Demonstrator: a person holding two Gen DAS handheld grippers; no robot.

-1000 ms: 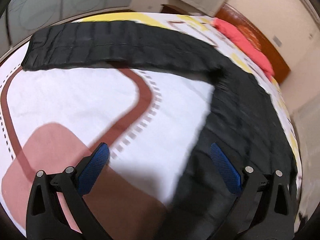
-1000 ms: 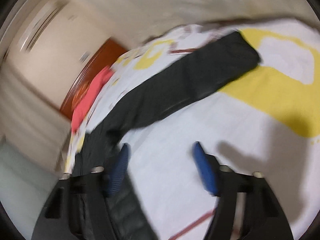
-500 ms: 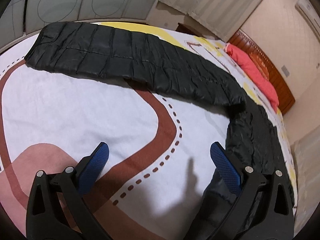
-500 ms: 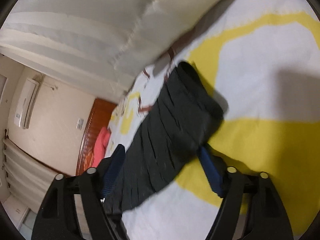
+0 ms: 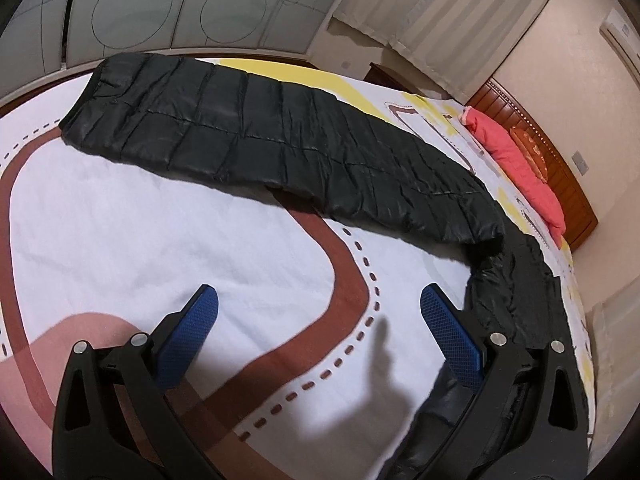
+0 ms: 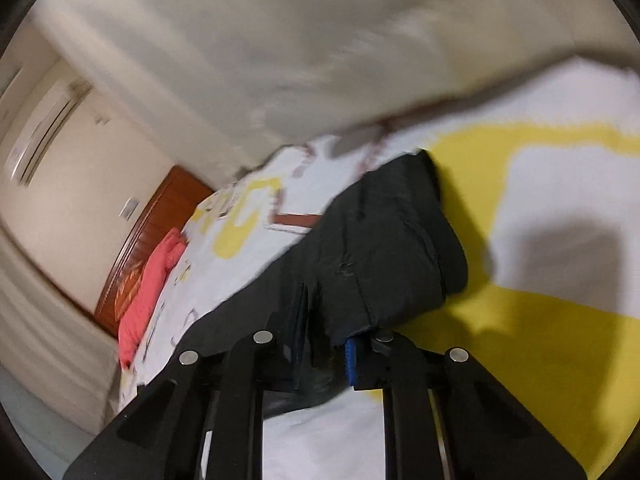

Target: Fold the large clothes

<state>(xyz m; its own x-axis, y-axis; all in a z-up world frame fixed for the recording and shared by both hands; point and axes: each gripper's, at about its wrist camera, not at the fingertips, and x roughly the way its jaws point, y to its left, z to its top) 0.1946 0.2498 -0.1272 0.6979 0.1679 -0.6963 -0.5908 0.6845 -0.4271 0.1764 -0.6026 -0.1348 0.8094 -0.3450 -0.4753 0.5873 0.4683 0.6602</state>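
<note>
A black quilted puffer garment lies spread on a bed. In the left wrist view one long sleeve (image 5: 280, 148) stretches from the far left toward the right, where it joins the body (image 5: 516, 292). My left gripper (image 5: 316, 328) hovers open over bare sheet, its right finger close to the body's edge, nothing between the blue pads. In the right wrist view the other sleeve (image 6: 384, 248) runs up from my right gripper (image 6: 324, 344), whose jaws have shut on the sleeve fabric near the cuff end; the picture is blurred.
The bed sheet (image 5: 160, 240) is white with brown bands, dashed lines and yellow patches (image 6: 520, 340). A coral pillow (image 5: 520, 168) lies by the wooden headboard (image 5: 560, 160). Curtains (image 5: 420, 12) and frosted wardrobe doors (image 5: 160, 4) stand behind the bed.
The right gripper swung from the body to the far sleeve's cuff end, straddled it open, then shut on it. The left gripper drifted off the body over bare sheet and stayed open.
</note>
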